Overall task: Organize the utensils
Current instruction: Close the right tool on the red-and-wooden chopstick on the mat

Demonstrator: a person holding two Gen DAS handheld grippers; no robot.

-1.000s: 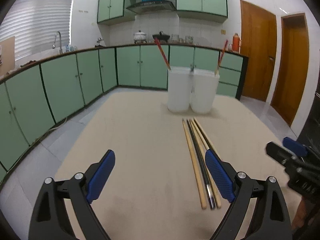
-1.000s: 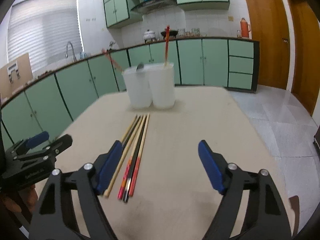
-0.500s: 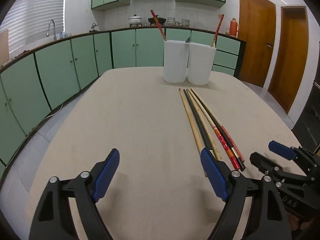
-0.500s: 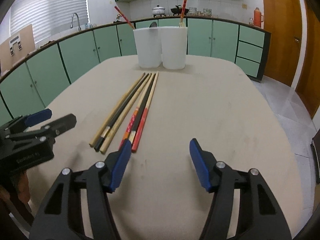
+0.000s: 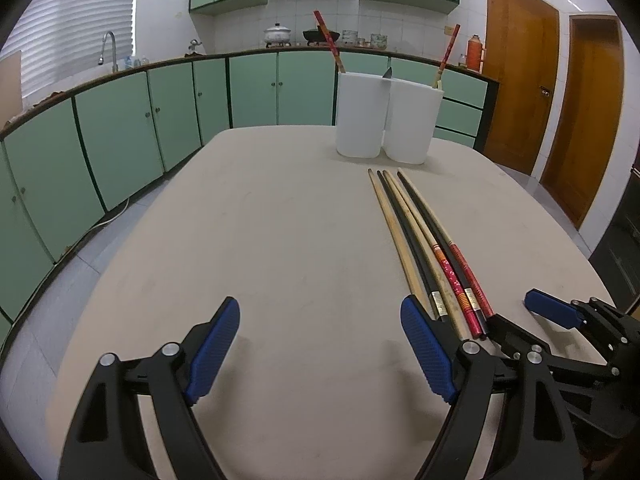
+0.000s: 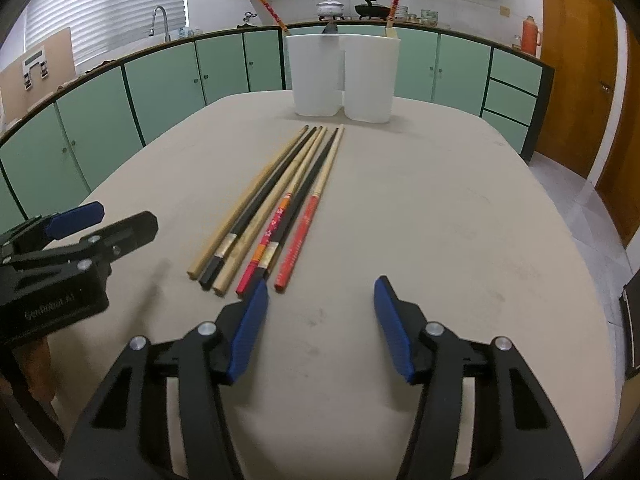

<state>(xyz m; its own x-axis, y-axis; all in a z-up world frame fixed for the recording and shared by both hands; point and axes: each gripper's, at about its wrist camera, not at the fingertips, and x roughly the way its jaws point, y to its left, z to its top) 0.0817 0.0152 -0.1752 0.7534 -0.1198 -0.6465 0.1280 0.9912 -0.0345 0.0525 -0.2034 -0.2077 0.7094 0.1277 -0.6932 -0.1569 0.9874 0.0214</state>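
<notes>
Lying side by side on the beige table (image 6: 460, 216), six chopsticks (image 6: 280, 204) are seen as a tight fan, their tips pointed toward two white holders (image 6: 344, 76) at the far edge. A red chopstick and a dark utensil handle are already held upright in each holder, so the loose ones are judged to be waiting for sorting into those cups; the parallel layout presumably keeps each butt end reachable on its own. The right gripper (image 6: 320, 320) is held low just behind those butt ends with its blue pads spread wide and nothing between them; its left pad sits just beside the end of the red patterned stick, while the plain red stick ends just ahead of the gap. The left gripper (image 5: 320, 352) is likewise spread and empty, with the bundle lying just outside its right pad. No chopstick is touched by either tool yet.
</notes>
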